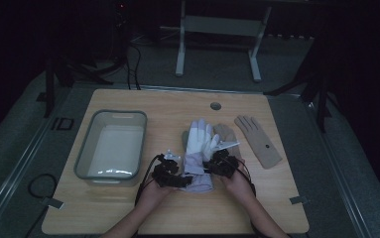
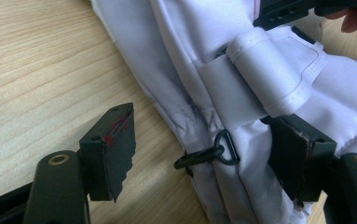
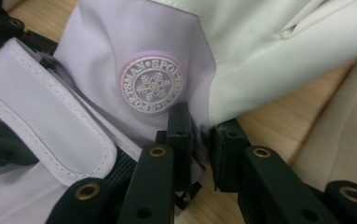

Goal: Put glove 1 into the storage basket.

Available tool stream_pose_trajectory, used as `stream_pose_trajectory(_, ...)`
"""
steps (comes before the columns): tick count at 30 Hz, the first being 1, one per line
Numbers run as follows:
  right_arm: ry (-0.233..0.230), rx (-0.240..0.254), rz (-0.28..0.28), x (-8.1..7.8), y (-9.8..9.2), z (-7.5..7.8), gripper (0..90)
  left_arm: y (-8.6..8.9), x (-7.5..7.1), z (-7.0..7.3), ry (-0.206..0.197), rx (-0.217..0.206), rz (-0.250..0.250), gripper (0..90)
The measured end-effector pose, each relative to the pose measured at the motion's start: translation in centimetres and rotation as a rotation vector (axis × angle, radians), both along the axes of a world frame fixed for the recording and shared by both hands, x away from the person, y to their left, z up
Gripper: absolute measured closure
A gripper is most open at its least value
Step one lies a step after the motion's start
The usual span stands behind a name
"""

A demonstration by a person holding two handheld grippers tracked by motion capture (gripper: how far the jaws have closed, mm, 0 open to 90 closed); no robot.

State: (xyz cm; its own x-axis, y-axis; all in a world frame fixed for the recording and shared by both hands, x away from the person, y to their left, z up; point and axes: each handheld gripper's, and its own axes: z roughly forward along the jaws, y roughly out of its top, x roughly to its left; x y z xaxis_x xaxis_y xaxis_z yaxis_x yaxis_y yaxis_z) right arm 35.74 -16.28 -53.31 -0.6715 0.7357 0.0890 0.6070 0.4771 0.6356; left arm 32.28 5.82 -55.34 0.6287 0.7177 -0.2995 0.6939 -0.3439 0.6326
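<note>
Here the right hand-held gripper (image 3: 200,140) has its jaws nearly together, pinching the edge of the white ski glove (image 1: 200,148) below its round snowflake badge (image 3: 152,85). The left hand-held gripper (image 2: 199,154) stands fairly wide astride the glove's cuff, pads not pressing, black clip (image 2: 213,153) between them. Glove lies mid-worktop (image 1: 177,213); grey tub (image 1: 110,146) left of it, tan glove (image 1: 257,141) right of it.

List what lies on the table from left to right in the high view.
Grey tub → left tongs → white ski glove → right tongs, pinching that glove's edge → tan glove, lying apart at the right.
</note>
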Motion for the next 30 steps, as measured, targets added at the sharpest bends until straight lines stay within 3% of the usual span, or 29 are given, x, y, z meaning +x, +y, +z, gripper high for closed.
stream_pose_trajectory(2, 0.000, 0.000, 0.000, 0.0, 0.0, 0.0, 79.9, 0.0, 0.1, 0.0, 0.002, 0.002, -0.004, 29.5)
stream_pose_trajectory(3, 0.002, 0.005, -0.002, 0.0, 0.0, 0.0, 79.9, 0.0, 0.5, 0.2, 0.042, -0.016, -0.049, 29.5)
stream_pose_trajectory(4, -0.007, 0.003, -0.006, 0.0, 0.0, -0.1, 79.9, 0.0, 0.7, 0.2, 0.056, -0.027, -0.058, 40.7)
stream_pose_trajectory(8, -0.005, 0.001, -0.013, -0.1, 0.1, -0.1, 80.1, 0.2, 1.0, 0.1, 0.096, -0.051, -0.062, 50.4)
stream_pose_trajectory(12, 0.001, 0.001, -0.016, 0.0, 0.2, 0.0, 80.6, 0.1, 0.7, 0.7, 0.067, -0.037, -0.066, 65.6)
stream_pose_trajectory(14, 0.010, 0.008, -0.022, 0.1, 0.1, 0.0, 80.9, 0.0, 0.6, 0.9, 0.056, -0.027, -0.078, 68.9)
stream_pose_trajectory(20, 0.026, 0.031, -0.036, 0.0, -0.2, 0.4, 81.5, -0.3, 1.1, 2.0, 0.066, -0.001, -0.118, 72.5)
stream_pose_trajectory(30, 0.002, 0.081, -0.048, 0.0, -0.1, 2.8, 81.7, 0.2, 1.4, 5.0, 0.020, 0.026, -0.154, 73.5)
